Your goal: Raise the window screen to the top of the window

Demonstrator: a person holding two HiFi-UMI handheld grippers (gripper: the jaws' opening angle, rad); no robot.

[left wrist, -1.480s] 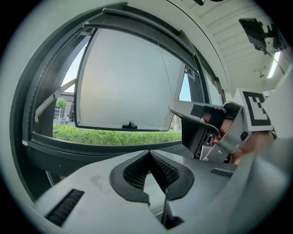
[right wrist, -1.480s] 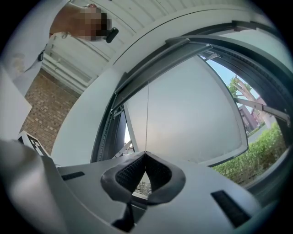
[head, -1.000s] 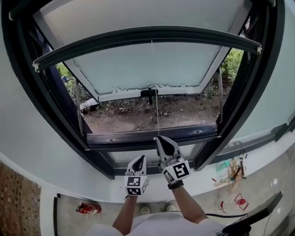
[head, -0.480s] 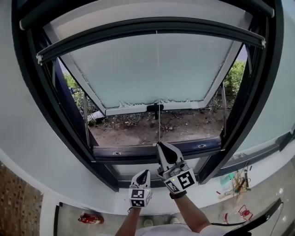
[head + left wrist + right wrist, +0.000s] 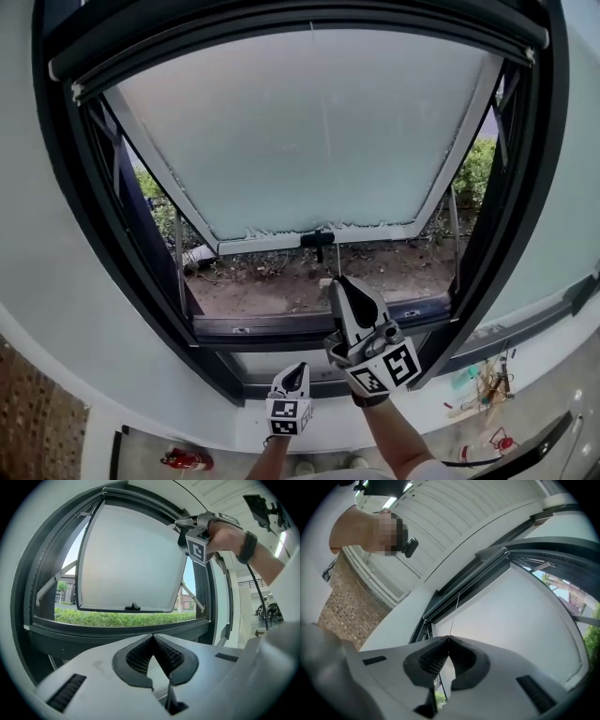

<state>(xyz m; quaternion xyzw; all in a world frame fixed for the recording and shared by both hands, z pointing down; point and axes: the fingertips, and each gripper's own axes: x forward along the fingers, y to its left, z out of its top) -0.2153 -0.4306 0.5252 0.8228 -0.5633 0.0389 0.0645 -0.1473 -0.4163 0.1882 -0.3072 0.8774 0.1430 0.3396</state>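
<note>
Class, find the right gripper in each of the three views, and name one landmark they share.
Head view: right gripper lower centre.
Left gripper view: right gripper upper right.
Right gripper view: right gripper bottom centre, shut on the pull cord.
Shared landmark: the frosted window sash.

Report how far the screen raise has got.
Mostly done: the screen bar sits close under the window's top. In hand: the right gripper is shut on the pull cord. Remaining: the last stretch to the top. The left gripper is shut and empty.

White right claw, black window frame
</note>
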